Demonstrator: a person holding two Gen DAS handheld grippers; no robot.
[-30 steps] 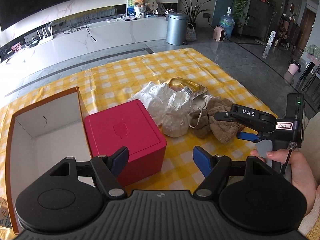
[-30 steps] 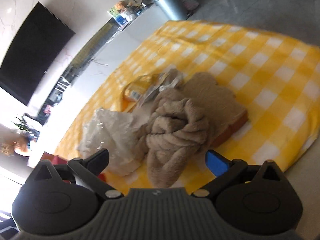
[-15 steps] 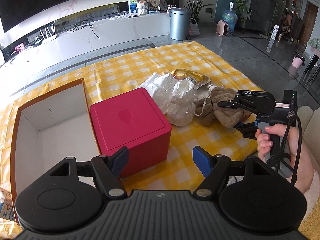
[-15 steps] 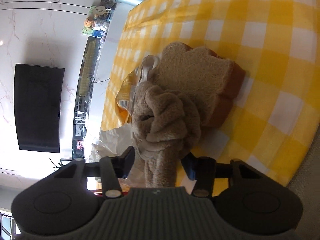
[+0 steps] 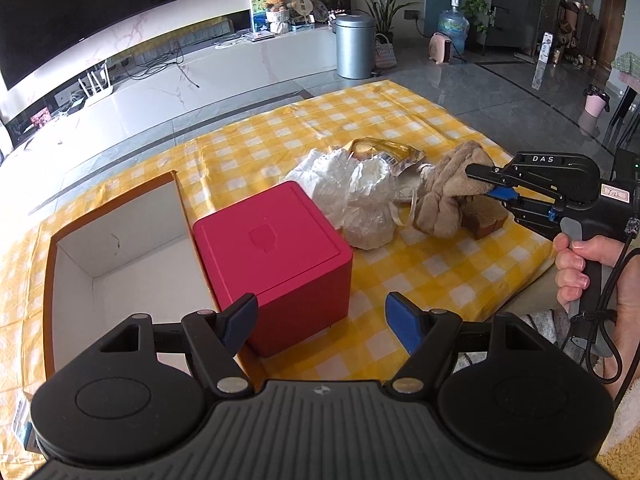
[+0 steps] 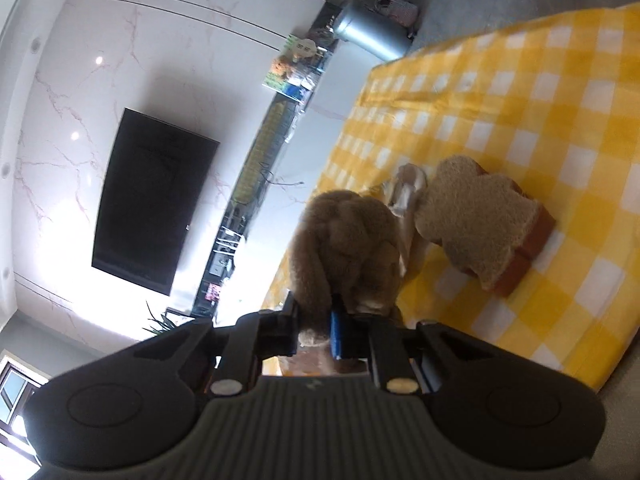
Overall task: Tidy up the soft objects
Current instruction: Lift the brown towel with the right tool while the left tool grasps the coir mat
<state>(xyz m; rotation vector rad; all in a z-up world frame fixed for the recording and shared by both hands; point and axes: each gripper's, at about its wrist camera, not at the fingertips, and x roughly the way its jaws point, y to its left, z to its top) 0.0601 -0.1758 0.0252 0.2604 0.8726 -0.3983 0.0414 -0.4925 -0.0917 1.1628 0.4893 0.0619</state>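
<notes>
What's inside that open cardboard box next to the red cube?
The open box shows only bare white walls and floor. Its near end is hidden behind the left gripper.

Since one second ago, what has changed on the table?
The right gripper is closing its fingers on the brown towel, pulling one end up off the toy bread slice. The left gripper, red box and plastic bag stayed put.
</notes>
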